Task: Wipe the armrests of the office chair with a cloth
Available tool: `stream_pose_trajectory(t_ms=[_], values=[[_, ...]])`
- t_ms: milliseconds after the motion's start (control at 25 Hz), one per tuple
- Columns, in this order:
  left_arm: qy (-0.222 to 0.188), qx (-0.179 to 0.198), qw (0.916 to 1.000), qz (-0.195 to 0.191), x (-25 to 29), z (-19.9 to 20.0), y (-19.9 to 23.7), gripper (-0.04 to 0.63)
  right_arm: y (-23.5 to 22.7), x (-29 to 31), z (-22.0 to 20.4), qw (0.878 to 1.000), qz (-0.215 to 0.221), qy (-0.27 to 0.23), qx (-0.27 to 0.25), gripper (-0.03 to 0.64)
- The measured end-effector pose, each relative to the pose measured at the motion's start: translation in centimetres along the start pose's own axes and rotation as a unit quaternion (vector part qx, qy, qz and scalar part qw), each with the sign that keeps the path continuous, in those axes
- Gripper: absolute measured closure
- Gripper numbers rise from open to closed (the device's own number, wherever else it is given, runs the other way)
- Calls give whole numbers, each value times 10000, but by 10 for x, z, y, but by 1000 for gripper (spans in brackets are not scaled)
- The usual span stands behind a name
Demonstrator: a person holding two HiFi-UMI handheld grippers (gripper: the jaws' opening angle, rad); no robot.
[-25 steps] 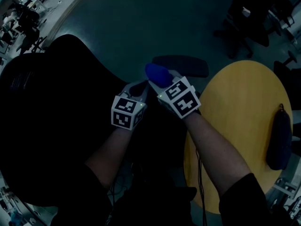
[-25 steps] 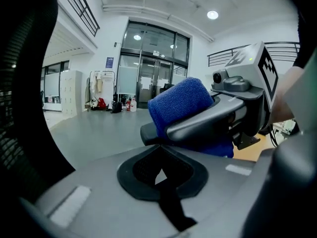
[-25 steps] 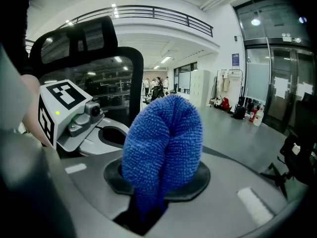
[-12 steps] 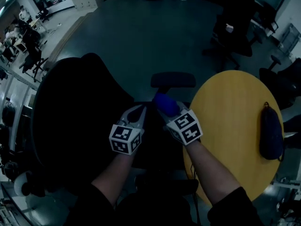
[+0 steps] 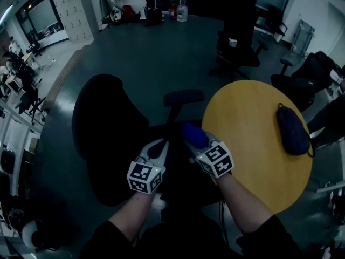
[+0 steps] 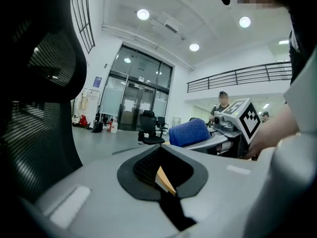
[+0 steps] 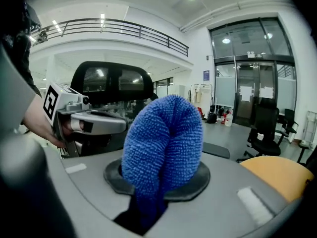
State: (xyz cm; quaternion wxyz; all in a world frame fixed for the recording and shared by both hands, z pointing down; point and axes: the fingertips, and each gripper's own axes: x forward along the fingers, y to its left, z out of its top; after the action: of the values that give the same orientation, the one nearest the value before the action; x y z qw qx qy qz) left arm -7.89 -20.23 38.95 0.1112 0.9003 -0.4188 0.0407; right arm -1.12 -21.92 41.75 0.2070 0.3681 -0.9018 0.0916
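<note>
A black office chair stands at the left of the head view, and its dark armrest pad sits on a post beyond my hands. My right gripper is shut on a folded blue cloth, held short of the armrest and apart from it. In the right gripper view the cloth bulges out of the right gripper, with the armrest behind it. My left gripper hovers beside it over the seat. Seen from its own camera, the left gripper is shut on nothing, and the mesh backrest is at the left.
A round yellow table stands close on the right, with a dark pouch lying on it. More black office chairs stand further back on the grey floor. A water bottle and bags sit by the far wall.
Both grippers have drawn back toward me, so the gap between the cloth and the armrest has widened. The view has lifted and shows more of the room.
</note>
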Motion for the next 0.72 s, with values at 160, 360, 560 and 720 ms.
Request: stream_pose_trajectory(t_ms=[160,360,560,720], values=[[-109,142,9992,-350,-28,7,-30,581,21,-43,-2,9993,-310,-161,166,509],[-182,255,9975,-637,-64,5,-61,581,54,-91,-18,9967,-567,-310,491,509],[-277,143,9970,-703,-99,6,-96,581,74,-140,-28,9935,-630,-497,810,509],[-327,71,9969,-705,-125,9,-123,581,88,-170,-37,9909,-594,-678,998,509]])
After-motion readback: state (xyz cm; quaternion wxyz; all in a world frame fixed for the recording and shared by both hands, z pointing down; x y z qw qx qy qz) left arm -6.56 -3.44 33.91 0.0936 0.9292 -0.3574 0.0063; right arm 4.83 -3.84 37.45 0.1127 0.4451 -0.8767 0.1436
